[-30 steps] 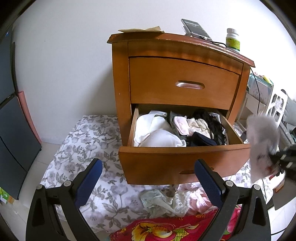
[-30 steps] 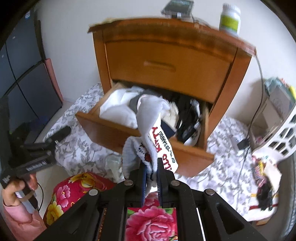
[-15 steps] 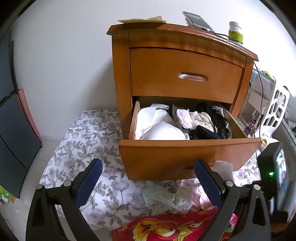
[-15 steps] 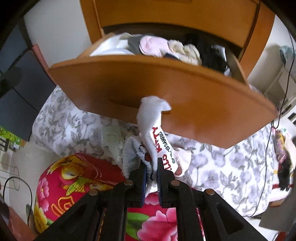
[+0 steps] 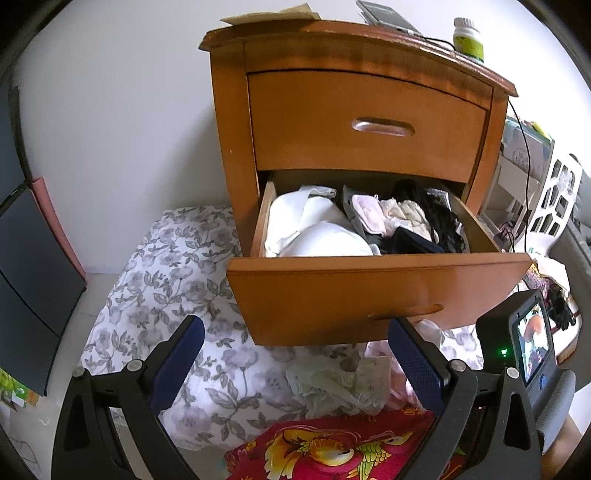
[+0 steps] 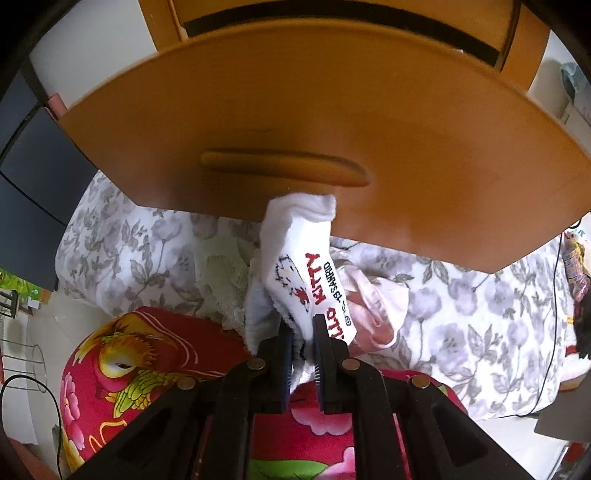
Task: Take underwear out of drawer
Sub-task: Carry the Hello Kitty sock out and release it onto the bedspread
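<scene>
The wooden nightstand's lower drawer stands pulled out, filled with white, pink, cream and black underwear. My left gripper hangs open in front of the drawer, nothing between its blue pads. My right gripper is shut on a white piece of underwear with red lettering, held low beneath the drawer front. The right gripper's camera body shows at the lower right of the left wrist view. Pale green underwear and pink underwear lie on the floral sheet below.
A floral sheet covers the floor in front of the nightstand, with a red flowered cushion nearest me. The upper drawer is closed. A bottle and a phone sit on top. A white basket stands right.
My right gripper has carried the white underwear from above the drawer down below its front, over the pile on the sheet. The left gripper has stayed open and drifted slightly.
</scene>
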A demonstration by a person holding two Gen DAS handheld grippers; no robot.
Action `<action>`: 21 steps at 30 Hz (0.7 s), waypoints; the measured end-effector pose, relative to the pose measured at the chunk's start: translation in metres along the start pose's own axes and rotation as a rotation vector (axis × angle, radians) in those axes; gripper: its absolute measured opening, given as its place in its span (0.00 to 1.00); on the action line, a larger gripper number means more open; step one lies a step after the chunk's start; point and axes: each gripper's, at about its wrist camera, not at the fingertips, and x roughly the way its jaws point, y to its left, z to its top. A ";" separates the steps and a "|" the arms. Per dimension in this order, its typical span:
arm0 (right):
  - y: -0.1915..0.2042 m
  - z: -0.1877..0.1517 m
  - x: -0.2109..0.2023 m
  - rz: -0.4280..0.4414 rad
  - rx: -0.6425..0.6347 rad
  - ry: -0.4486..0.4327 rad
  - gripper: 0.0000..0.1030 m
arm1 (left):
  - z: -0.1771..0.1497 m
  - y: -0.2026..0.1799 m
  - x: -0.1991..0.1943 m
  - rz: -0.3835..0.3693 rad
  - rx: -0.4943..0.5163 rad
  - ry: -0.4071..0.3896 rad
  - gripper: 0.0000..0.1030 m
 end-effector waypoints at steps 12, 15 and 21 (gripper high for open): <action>-0.010 -0.004 -0.004 0.024 0.069 -0.040 0.28 | -0.008 -0.005 0.015 0.011 -0.007 0.060 0.97; -0.014 -0.006 -0.011 0.025 0.086 -0.065 0.39 | -0.011 -0.007 0.017 0.016 -0.001 0.071 0.97; -0.018 -0.009 -0.024 0.020 0.111 -0.114 0.57 | -0.015 -0.010 0.019 0.022 0.008 0.089 0.97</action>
